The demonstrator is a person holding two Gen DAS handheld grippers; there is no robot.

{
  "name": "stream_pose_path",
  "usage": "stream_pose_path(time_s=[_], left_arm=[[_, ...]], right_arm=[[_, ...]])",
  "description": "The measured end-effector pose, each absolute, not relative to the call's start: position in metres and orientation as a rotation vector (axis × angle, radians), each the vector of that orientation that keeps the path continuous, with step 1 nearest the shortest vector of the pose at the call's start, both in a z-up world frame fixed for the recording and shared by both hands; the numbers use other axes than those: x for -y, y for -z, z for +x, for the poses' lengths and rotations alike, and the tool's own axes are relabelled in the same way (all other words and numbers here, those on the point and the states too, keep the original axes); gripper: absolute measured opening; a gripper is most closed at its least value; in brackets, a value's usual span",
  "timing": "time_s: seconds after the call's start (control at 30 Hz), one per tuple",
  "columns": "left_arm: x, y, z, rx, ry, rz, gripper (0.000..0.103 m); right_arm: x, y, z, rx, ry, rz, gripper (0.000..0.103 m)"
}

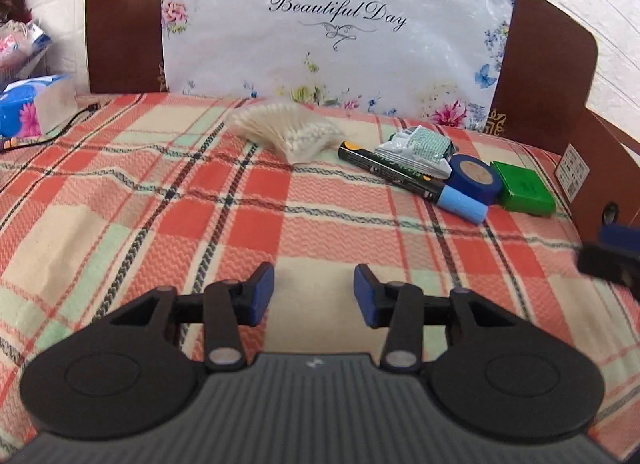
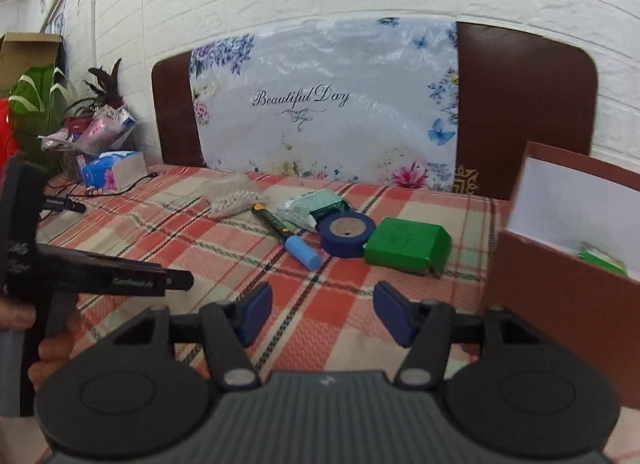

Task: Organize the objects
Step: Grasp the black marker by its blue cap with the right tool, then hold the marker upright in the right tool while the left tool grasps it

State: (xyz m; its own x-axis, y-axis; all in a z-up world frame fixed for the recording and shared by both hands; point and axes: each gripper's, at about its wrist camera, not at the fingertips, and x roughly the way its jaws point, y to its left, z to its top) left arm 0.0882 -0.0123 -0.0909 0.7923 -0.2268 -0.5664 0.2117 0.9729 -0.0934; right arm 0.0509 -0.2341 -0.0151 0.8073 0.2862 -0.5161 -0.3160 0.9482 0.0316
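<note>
Left wrist surface: bed (image 1: 160, 191), woven plaid blanket, coral/cream/mint, ribbed texture.
Left wrist gripper: left gripper (image 1: 314, 292), blue flat pads, jaws partly apart, nothing between, above bare blanket.
Left wrist objects: cotton swabs (image 1: 286, 133) in a clear bag, fanned; black marker (image 1: 404, 177) with a light blue cylindrical cap, touching the blue tape roll (image 1: 476, 177); crinkled foil packet (image 1: 420, 149) behind both; green box (image 1: 524, 187), flat and rectangular, just beside the tape.
Left wrist back: glossy floral plastic sheet (image 1: 340, 31) over a brown headboard (image 1: 120, 23).
Right wrist gripper: right gripper (image 2: 322, 314), blue pads, jaws moderately wide, empty, above the blanket.
Right wrist objects: same cluster mid-bed; tape roll, cardboard core showing; green box right of it.
Right wrist box: brown cardboard box (image 2: 560, 292), white inside, right edge, green item inside.
Right wrist left: hand (image 2: 52, 348) gripping the other black tool.
</note>
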Motion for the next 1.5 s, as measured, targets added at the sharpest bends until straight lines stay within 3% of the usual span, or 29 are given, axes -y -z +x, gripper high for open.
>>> stream_pose_path(time_s=[0.07,0.17,0.27,0.3,0.37,0.6,0.9,0.93,0.97,1.0,1.13,1.37,1.5], left_arm=[[0.006,0.094,0.086,-0.582,0.265,-0.063,0.054],[0.009,0.094,0.089,-0.570,0.277,-0.108,0.054],[0.010,0.095,0.086,-0.562,0.283,-0.106,0.057],[0.010,0.096,0.087,-0.561,0.287,-0.113,0.058],[0.007,0.096,0.087,-0.561,0.298,-0.137,0.060],[0.012,0.091,0.088,-0.597,0.313,-0.122,0.064],[0.072,0.073,0.081,-0.984,0.621,-0.359,0.064],[0.083,0.073,0.080,-0.997,0.631,-0.348,0.062],[0.093,0.073,0.078,-1.013,0.639,-0.335,0.046],[0.104,0.075,0.078,-1.035,0.651,-0.314,0.021],[0.129,0.066,0.075,-1.041,0.687,-0.295,0.020],[0.219,-0.047,0.064,-0.799,0.892,-0.153,0.018],[0.294,-0.075,0.065,-0.701,0.972,-0.062,0.018]], right_arm=[[0.219,0.020,0.074,-0.562,-0.346,-0.100,0.057],[0.196,0.028,0.106,-0.572,-0.363,-0.182,0.052],[0.182,0.044,0.135,-0.613,-0.371,-0.225,0.039],[0.178,0.052,0.142,-0.642,-0.380,-0.230,0.027],[0.176,0.060,0.143,-0.638,-0.398,-0.213,0.019],[0.193,0.054,0.086,-0.696,-0.401,-0.098,0.018],[0.264,0.057,-0.004,-0.784,-0.431,0.367,0.018],[0.270,0.059,-0.010,-0.785,-0.439,0.412,0.018],[0.273,0.060,-0.014,-0.781,-0.444,0.433,0.018],[0.273,0.059,-0.018,-0.774,-0.442,0.441,0.018],[0.282,0.049,-0.026,-0.738,-0.395,0.413,0.018],[0.332,-0.019,-0.038,-0.437,-0.261,0.311,0.018],[0.377,-0.047,-0.027,-0.294,-0.108,0.253,0.018]])
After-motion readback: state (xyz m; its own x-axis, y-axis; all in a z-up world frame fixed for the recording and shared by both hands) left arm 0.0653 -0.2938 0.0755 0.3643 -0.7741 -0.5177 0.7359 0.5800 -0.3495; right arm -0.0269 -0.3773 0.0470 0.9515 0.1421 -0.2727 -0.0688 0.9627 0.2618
